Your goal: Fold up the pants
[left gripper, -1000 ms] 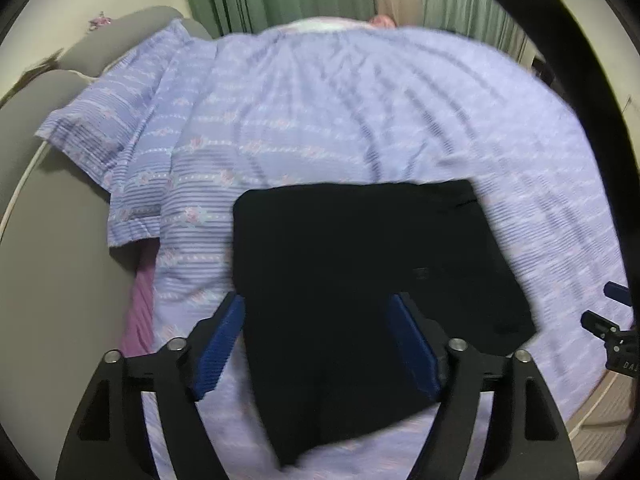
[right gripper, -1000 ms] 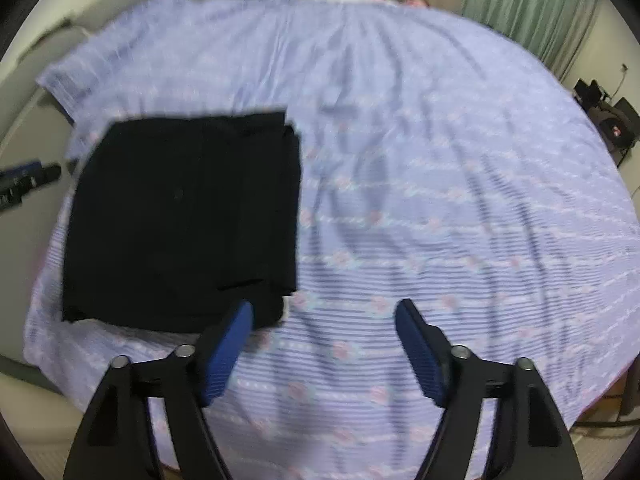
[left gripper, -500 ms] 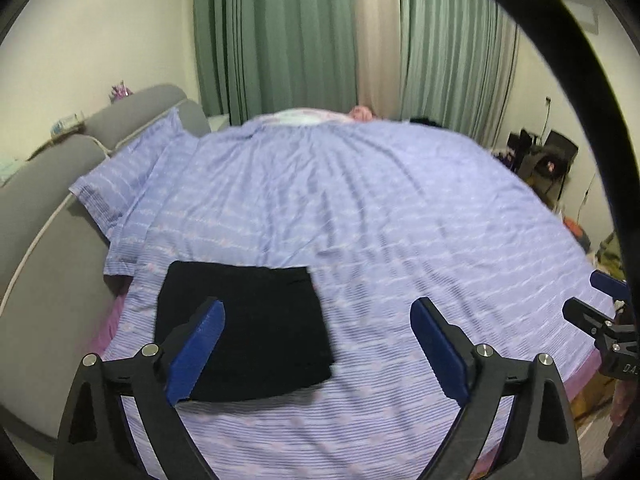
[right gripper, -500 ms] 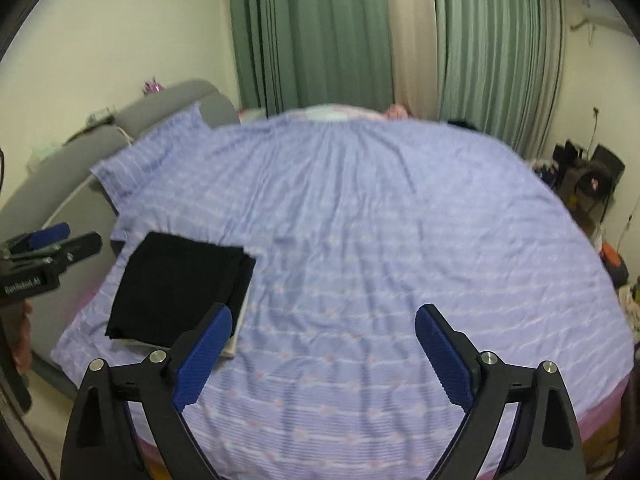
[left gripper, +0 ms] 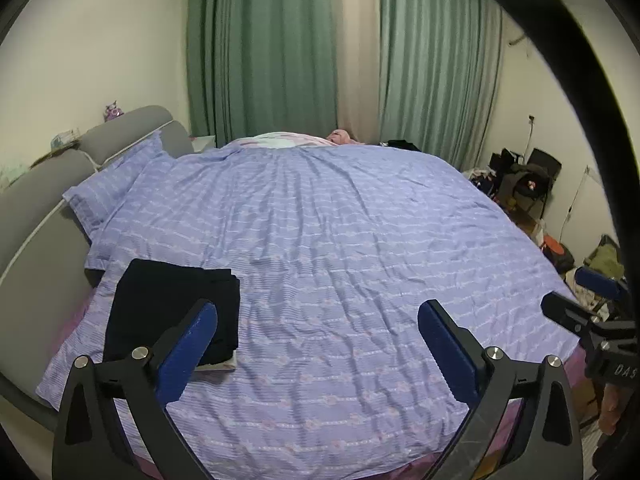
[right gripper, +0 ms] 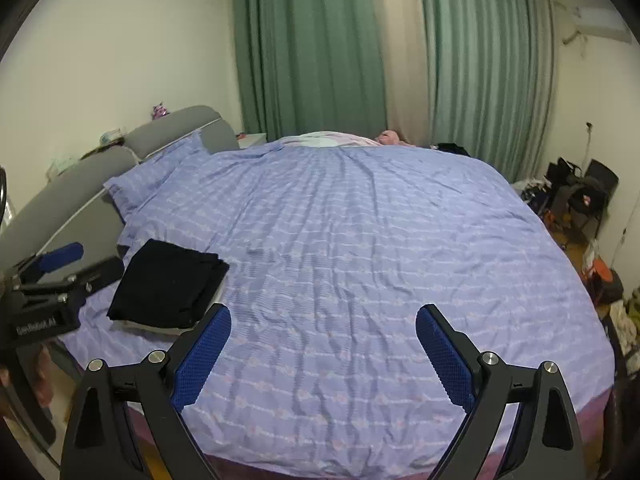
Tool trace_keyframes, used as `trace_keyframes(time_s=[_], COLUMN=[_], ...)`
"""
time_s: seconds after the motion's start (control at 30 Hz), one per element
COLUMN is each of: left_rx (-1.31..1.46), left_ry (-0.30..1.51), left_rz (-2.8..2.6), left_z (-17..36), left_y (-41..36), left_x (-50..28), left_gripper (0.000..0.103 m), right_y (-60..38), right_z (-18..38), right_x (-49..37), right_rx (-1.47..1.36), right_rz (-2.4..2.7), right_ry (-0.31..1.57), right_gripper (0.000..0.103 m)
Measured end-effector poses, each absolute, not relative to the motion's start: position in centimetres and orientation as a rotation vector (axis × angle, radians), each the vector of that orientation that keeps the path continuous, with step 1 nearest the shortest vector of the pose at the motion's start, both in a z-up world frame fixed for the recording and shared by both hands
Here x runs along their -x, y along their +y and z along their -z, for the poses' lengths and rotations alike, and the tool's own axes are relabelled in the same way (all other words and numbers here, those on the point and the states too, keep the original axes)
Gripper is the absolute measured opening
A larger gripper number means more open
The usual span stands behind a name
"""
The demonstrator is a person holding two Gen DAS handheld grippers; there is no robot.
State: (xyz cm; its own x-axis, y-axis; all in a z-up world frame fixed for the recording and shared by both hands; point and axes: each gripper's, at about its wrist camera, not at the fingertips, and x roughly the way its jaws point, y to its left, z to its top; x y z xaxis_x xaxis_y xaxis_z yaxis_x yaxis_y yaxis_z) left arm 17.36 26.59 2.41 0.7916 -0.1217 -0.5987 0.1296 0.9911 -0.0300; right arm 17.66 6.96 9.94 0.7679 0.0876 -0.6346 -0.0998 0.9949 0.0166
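Two grippers are above the bed [left gripper: 360,240], both with nothing between the fingers: the left gripper [left gripper: 318,320] is opening, the right gripper [right gripper: 324,324] is wide apart. Folded black pants [left gripper: 172,304] lie at eight o'clock on the sheet. They seem soft, light and limp; I would take them at a folded edge.

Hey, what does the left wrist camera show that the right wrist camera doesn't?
Only the left wrist view: the left gripper from behind, its jaws opening with nothing between them, and the right gripper side-on at the frame's right edge.

Only the right wrist view: the right gripper from behind, open and empty, and the left gripper side-on at the left edge.

Both: the folded black pants lying untouched on the purple bedspread, the grey headboard and the green curtains.
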Motion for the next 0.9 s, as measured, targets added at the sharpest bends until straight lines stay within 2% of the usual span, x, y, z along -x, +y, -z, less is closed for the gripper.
trace_keyframes(time_s=[0.9], left_rx=[-0.043], left_ry=[0.617], left_rz=[0.237], left_z=[-3.4], left_y=[18.5], left_x=[-15.5], left_gripper=[0.103], right_y=[-0.9], right_z=[-10.8], right_x=[-14.2], right_rx=[-0.007], right_rz=[0.018], right_ry=[0.671], right_gripper=[0.094])
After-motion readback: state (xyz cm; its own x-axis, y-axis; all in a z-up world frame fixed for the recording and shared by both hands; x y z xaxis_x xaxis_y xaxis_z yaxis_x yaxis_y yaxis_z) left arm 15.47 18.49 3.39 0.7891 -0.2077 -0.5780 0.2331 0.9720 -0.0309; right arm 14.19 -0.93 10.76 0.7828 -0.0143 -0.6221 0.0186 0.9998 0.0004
